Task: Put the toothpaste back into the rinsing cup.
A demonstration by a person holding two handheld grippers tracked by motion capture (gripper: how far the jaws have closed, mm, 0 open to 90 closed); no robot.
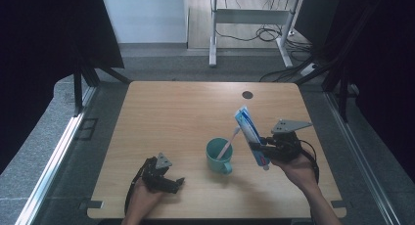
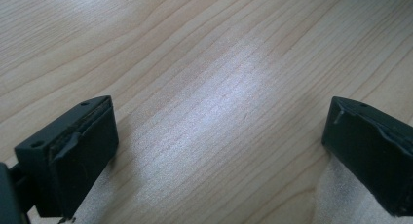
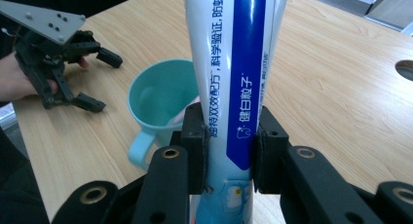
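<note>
The right tongs [image 1: 258,147] are clamped on a tube [image 1: 250,133] of toothpaste, both pads pressing its sides low on the body, near the cap end. In the right gripper view the tube [image 3: 229,78] rises straight up out of the jaws, white with a blue stripe and printed characters. From above it leans, its flat crimped end up and away from the person, its cap end down below the tongs. The tube hangs clear of the worktop [image 1: 176,112].

Just to the left of the right tongs stands a teal cup [image 1: 219,156] with its handle toward the person. A brush [image 1: 228,143] stands in it, tilted, its top end close to the tube; whether they touch I cannot tell. In the right gripper view the cup [image 3: 160,100] lies just behind the jaws, to their left.

The left tongs [image 1: 173,183] rest low at the near edge of the worktop, well apart from the cup. Their jaws stand wide, with only bare wood [image 2: 209,102] between them.
</note>
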